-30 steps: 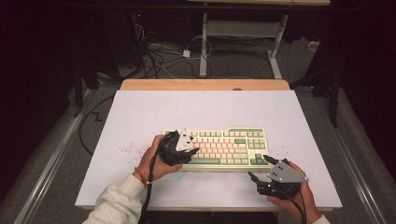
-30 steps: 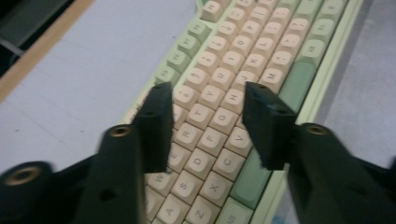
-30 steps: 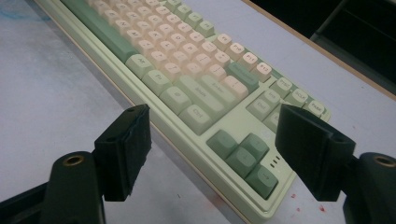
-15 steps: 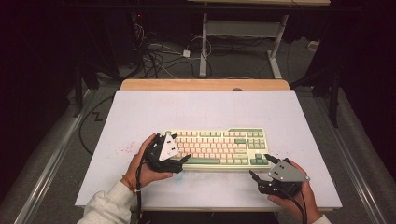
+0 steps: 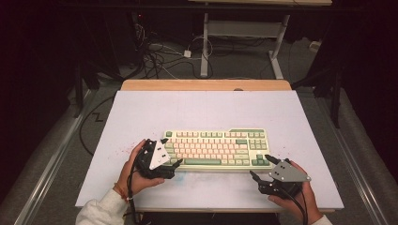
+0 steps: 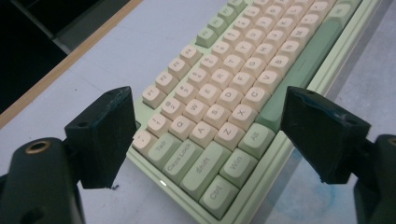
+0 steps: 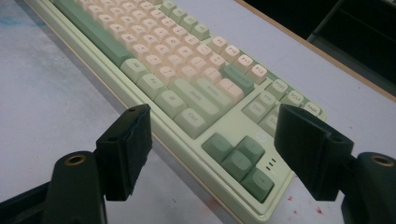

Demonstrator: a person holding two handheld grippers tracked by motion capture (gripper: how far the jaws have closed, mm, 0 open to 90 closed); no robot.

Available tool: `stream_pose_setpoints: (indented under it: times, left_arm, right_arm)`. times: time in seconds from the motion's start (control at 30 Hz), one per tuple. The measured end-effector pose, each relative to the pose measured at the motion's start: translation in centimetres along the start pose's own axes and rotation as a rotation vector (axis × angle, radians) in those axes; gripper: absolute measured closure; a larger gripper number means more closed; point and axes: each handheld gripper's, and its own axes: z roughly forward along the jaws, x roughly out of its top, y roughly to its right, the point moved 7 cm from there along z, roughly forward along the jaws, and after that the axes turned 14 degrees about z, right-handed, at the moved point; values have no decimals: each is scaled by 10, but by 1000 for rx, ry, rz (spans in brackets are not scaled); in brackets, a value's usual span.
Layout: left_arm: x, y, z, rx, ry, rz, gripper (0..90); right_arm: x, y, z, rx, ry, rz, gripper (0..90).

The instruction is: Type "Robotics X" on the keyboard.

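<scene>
- Since the earlier frames, the left gripper point(image 5: 174, 163) has been drawn back off the keyboard's left end toward the near edge, and its fingers point(image 6: 105, 135) have just been opening; nothing is pressed between them now.
- Largest in the scene, the white counter point(image 5: 206, 112) is seen from above, with faint red specks near its left side and a wooden strip along its far edge.
- On the counter, the keyboard point(image 5: 217, 149) is laid flat, slightly nearer the person than the middle, with cream keys and green modifier keys.
- At the keyboard's left end, the left gripper is held in the person's left hand point(image 5: 129, 168), its fingers spread wide to either side of the near left corner without touching it.
- By the keyboard's near right corner, the right gripper point(image 5: 261, 168) is held just short of the case, its fingers point(image 7: 125, 154) set wide and empty, the arrow keys point(image 7: 240, 161) framed between them.
</scene>
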Motion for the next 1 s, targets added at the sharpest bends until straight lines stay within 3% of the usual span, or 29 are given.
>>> stream_pose_setpoints:
  times: [0.37, 0.63, 0.7, 0.83, 1.0]
  left_arm:
    - [-31, 6, -12, 0, -53, -34, 168]
    - [-47, 13, -18, -15, -81, -68, 168]
    - [-50, 15, -19, -26, -83, -83, 168]
    - [-54, 17, -22, -34, -93, -89, 168]
    - [-58, 17, -22, -36, -101, -108, 168]
  right_arm:
    - [7, 1, 6, 16, -2, 14, 355]
    - [22, -3, 19, 74, -21, 43, 570]
    - [28, -4, 27, 102, -47, 53, 675]
    - [36, -11, 39, 138, -83, 33, 804]
    - [44, -21, 54, 160, -122, 12, 876]
